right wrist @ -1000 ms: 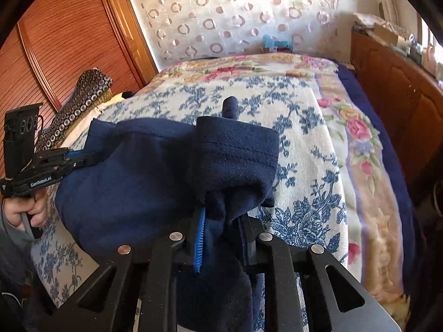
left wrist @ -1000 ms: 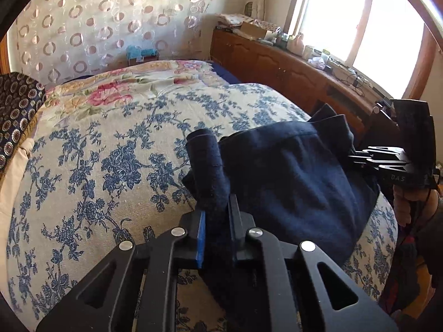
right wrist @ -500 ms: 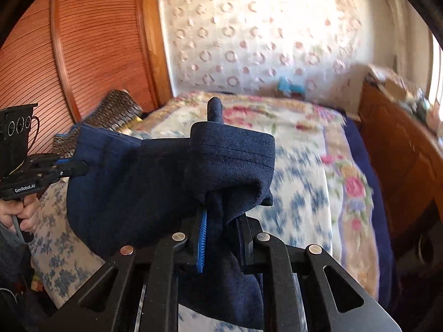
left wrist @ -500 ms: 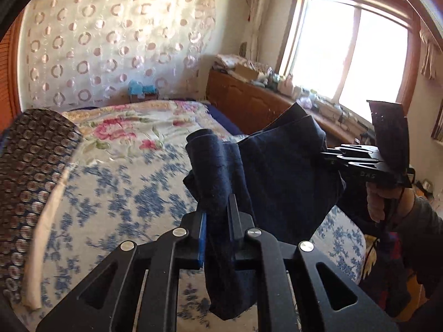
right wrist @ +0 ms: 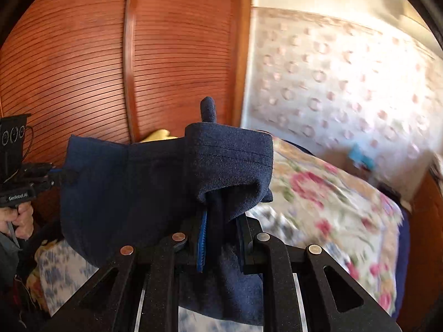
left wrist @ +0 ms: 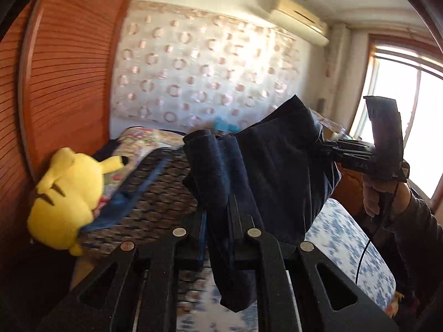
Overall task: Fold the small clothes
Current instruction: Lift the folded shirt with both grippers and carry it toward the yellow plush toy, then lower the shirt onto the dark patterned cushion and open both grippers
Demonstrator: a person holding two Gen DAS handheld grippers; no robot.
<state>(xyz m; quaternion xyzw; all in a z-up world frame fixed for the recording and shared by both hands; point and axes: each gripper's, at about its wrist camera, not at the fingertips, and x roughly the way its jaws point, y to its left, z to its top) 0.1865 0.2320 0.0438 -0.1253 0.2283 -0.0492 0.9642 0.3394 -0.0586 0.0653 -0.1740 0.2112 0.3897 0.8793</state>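
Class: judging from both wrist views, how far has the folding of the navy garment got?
Done: each gripper, left and right, is shut on an end of the navy garment. In hand: it hangs between them above the bed. Left: no finished fold shows; it must be laid down and folded.

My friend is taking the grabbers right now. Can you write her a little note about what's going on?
Left gripper: fingers shut on one bunched edge of the navy garment.
Right gripper: fingers shut on the opposite edge.
The garment hangs stretched between them in the air, above the floral bedspread. A yellow plush toy lies by the wooden wardrobe.
Done: garment picked up.
Left: lay it flat on the bed, fold it.
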